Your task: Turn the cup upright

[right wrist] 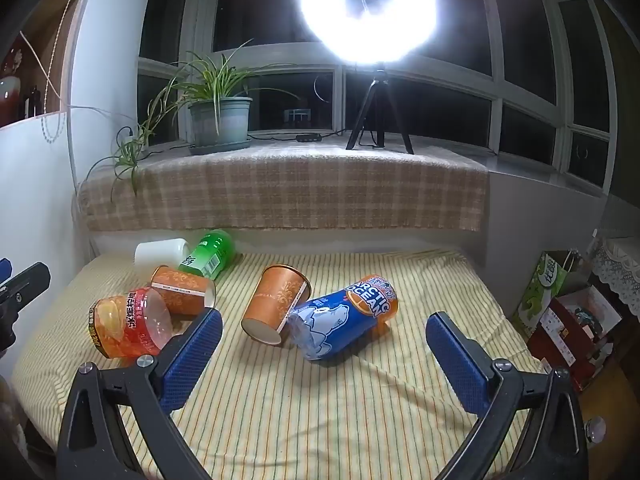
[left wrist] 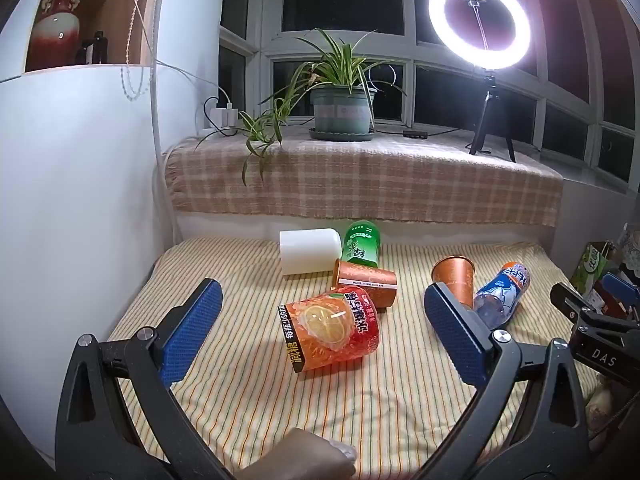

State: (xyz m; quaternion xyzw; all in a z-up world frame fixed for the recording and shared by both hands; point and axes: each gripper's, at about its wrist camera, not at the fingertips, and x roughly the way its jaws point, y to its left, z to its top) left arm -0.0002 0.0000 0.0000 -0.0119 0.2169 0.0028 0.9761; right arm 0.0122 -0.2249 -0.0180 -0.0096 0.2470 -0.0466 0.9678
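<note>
Several cups lie on their sides on a striped yellow cloth [left wrist: 256, 400]. A red-orange cup [left wrist: 334, 330] lies between my left gripper's [left wrist: 320, 316] open fingers, a little ahead of them. It also shows in the right wrist view [right wrist: 128, 322]. A blue "Arctic Ocean" cup [right wrist: 340, 316] lies ahead of my open, empty right gripper [right wrist: 324, 340], leaning against a copper cup [right wrist: 276, 304]. A second copper cup [right wrist: 182, 290], a green cup [right wrist: 208, 254] and a white cup [right wrist: 160, 252] lie further back left.
A raised ledge with a checked cloth [right wrist: 280, 192] runs behind the surface, bearing a potted plant [right wrist: 220, 116] and a ring light on a tripod [right wrist: 376, 112]. A white wall [left wrist: 72, 200] stands at left. Boxes and bags [right wrist: 568, 320] sit off the right edge.
</note>
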